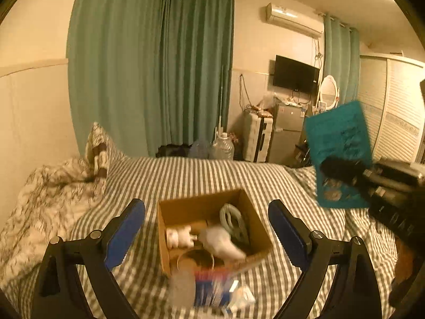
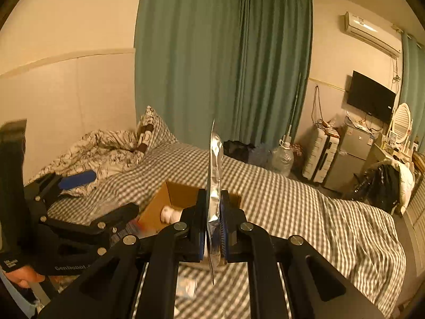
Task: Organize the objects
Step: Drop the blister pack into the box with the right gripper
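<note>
Your right gripper (image 2: pixel 213 226) pinching one teal foil pouch (image 1: pixel 338 146) edge-on above the striped bed (image 2: pixel 292 199), your left gripper (image 1: pixel 207 228) spread wide with nothing between its two blue pads, one open cardboard box (image 1: pixel 186 207) below holding several small items, one pillow (image 1: pixel 98 146) beyond.

Open striped bed (image 1: pixel 202 175) is lying clear beyond the cardboard box (image 1: pixel 186 207); loose packets (image 1: pixel 212 289) are crowding its near side.

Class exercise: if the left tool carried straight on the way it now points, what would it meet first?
Most likely the open cardboard box on the striped bed, which sits centred between the open left tool fingers. Depth is unclear, so the blurred items in front of it might come first.
</note>
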